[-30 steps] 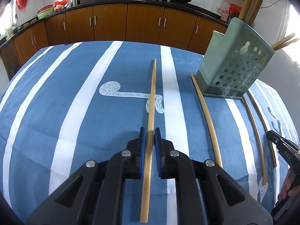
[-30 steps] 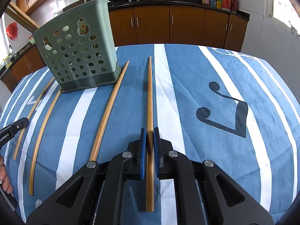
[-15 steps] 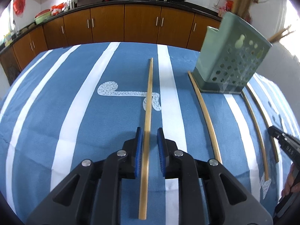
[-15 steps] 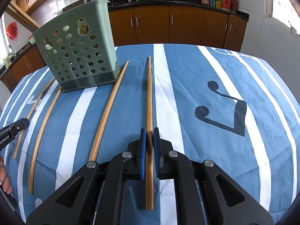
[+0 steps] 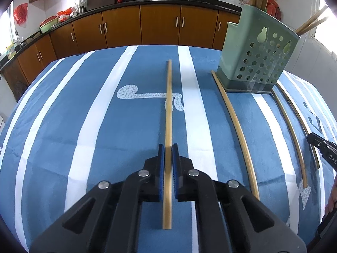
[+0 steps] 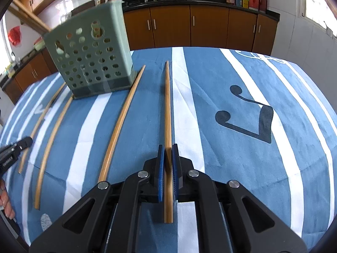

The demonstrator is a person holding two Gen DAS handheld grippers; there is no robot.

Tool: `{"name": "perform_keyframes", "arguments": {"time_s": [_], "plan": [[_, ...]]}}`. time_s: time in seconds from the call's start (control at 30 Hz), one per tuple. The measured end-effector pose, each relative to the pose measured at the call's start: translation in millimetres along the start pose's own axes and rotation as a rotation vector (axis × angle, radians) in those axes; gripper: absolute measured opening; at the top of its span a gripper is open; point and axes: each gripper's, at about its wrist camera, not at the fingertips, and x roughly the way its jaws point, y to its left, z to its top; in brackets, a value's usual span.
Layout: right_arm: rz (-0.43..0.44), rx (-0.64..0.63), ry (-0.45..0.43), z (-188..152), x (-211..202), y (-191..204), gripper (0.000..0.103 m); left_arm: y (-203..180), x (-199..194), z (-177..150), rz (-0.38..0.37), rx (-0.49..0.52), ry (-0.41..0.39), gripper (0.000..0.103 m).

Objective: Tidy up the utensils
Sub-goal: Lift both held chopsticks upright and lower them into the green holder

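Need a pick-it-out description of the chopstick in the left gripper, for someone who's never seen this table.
On the blue-and-white striped tablecloth, look left of the green perforated utensil holder. It is the leftmost chopstick, crossing the white speckled print. Unlike the free neighbour chopstick, whose tip reaches the holder's base, the left gripper has just closed on it.
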Motion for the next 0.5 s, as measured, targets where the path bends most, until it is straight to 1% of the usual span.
{"name": "perform_keyframes", "arguments": {"time_s": [0.17,0.5], "plan": [[0.018,0.019,-0.083,8,-25,-6,0.008,8,-21,3,-0.021,-0.026,-0.046,0.008],[0.053,0.054,-0.241,30,-68,-12,0.008,13,-79,29,-0.066,-0.061,-0.21,0.008]]}}
